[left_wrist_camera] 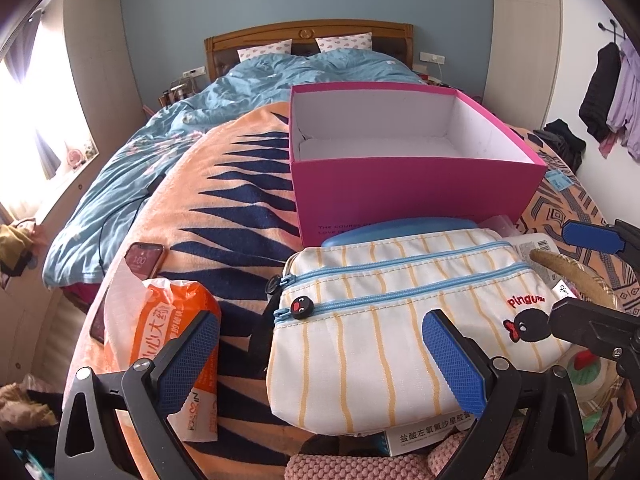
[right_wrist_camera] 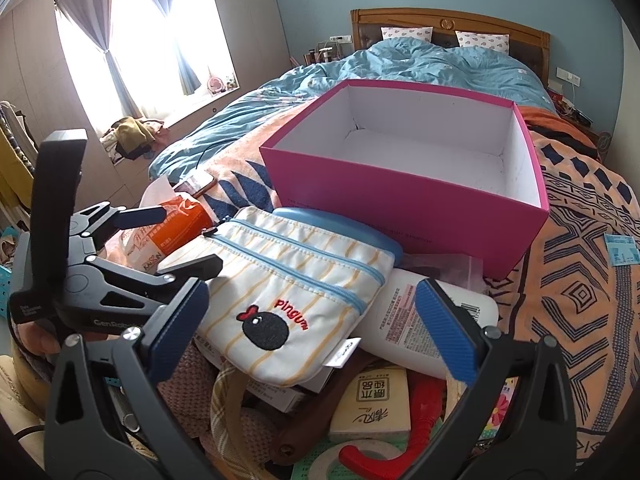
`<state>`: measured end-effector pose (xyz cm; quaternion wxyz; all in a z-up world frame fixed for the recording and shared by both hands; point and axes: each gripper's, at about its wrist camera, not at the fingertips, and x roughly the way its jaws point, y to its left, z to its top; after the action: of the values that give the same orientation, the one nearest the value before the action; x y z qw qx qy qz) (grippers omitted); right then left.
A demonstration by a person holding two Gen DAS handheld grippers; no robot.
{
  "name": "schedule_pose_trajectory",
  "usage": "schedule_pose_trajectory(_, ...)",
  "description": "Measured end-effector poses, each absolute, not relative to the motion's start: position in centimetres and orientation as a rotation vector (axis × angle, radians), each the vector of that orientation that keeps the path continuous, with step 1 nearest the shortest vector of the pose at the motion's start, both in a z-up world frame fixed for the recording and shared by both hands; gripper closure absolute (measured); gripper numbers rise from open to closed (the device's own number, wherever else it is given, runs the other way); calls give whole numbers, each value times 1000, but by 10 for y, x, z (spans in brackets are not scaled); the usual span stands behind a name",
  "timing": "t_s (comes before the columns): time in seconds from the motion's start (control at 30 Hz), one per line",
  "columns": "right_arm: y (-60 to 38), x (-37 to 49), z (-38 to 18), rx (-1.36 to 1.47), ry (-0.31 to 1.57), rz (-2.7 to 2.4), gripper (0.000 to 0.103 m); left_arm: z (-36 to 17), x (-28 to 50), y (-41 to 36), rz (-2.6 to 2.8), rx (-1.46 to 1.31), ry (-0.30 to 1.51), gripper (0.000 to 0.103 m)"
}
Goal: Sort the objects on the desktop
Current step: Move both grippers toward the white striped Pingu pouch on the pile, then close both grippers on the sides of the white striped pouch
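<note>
A big pink box (right_wrist_camera: 404, 184) sits open on the orange and blue blanket (left_wrist_camera: 224, 208) that covers the bed. Its white inside holds nothing that shows.

Right in front of the box is a pile of things. On top lies a white pouch (left_wrist_camera: 384, 320) with yellow stripes, blue zips and a little black penguin sewn on it. A blue case (left_wrist_camera: 400, 228) peeks out between the pouch and the box, touching the box's front wall. A white bottle (right_wrist_camera: 420, 320) lies on its side just beside the pouch. Lower in the pile are a yellow tissue pack (right_wrist_camera: 376, 404), a red hook-shaped thing (right_wrist_camera: 404, 436) and a roll of tape (right_wrist_camera: 352, 456). A white medicine box (left_wrist_camera: 428, 436) sticks out from under the pouch.

An orange pack of tissues (left_wrist_camera: 168, 344) lies to the left of the pouch, and a phone (left_wrist_camera: 144, 260) rests on the blanket just behind it.

The left claw (left_wrist_camera: 320, 360) is open wide and holds nothing. Its right finger is over the pouch, and its left finger is over the orange pack.

The right claw (right_wrist_camera: 312, 328) is open wide too, with nothing in it. It hangs over the pouch and the white bottle.
</note>
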<state>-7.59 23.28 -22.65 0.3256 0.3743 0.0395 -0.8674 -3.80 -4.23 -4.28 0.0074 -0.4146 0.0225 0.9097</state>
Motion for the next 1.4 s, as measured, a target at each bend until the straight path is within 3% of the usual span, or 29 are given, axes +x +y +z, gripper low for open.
schedule_pose_trajectory(0.6,215,-97,-240,1203,160,-2145,0,-57,-53,-66,2686,-1376,-48,0)
schedule_pose_trajectory(1.2,211,-126,-260,1410,87,-1969,22,-74,-77,-99,2390,-1468,-256,1)
schedule_pose_trajectory(1.4,218,-127,-258,1385,52,-1973,29,-71,-78,-83,2285,-1437,-242,10)
